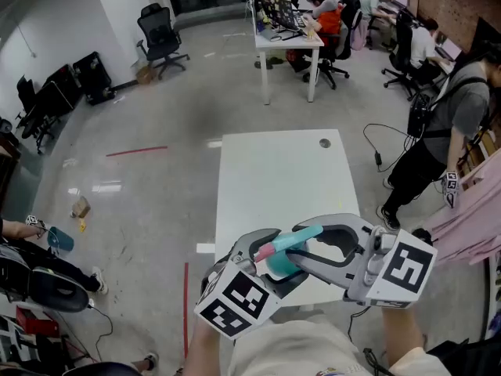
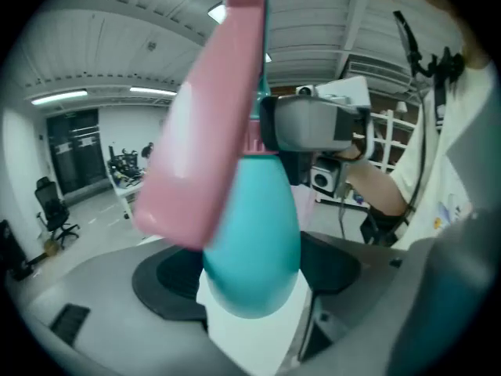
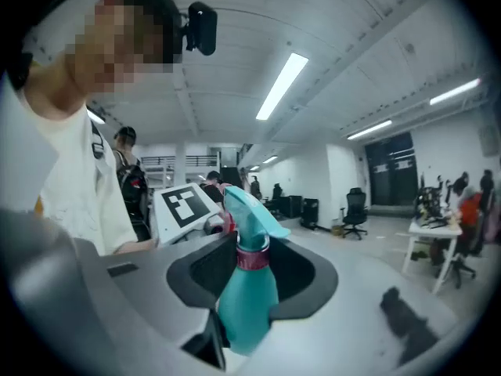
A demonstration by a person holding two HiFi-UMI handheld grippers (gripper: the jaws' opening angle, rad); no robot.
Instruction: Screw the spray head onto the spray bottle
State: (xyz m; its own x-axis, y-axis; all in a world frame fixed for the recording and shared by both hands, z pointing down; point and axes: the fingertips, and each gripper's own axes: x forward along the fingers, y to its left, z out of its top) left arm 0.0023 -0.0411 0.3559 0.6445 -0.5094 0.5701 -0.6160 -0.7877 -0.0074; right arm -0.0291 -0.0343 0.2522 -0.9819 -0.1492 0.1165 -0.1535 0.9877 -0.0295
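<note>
Grips the spray bottle [image 3: 244,304] round its teal belly with the left gripper [image 2: 250,255], jaws spread wide and pressing on both flanks. Clamps the spray head [image 3: 249,206] about its pink collar [image 3: 252,257] with the right gripper [image 3: 254,271], facing the left one from the opposite side. Holds head and bottle as one piece, head seated on the neck, pink trigger [image 2: 211,131] swung close to the left gripper's camera. Carries the pair in the air, off every surface, close to the body and just above the near edge of a white table [image 1: 274,178].

Ahead of both grippers: white tabletop running out to its far edge, with a small round grommet [image 1: 325,142] near the far right corner. Left of the left gripper: open grey floor [image 1: 156,210], crossed by a red tape line [image 1: 137,151], with a black office chair [image 1: 160,34] well off. Right of the right gripper: less room, with a standing person [image 1: 454,116] near the table's right edge and a black cable [image 1: 376,143] on the floor between. Past the far edge: a second desk [image 1: 290,41] with seated people.

As for anything inside the bottle: cannot tell through the opaque teal wall.
</note>
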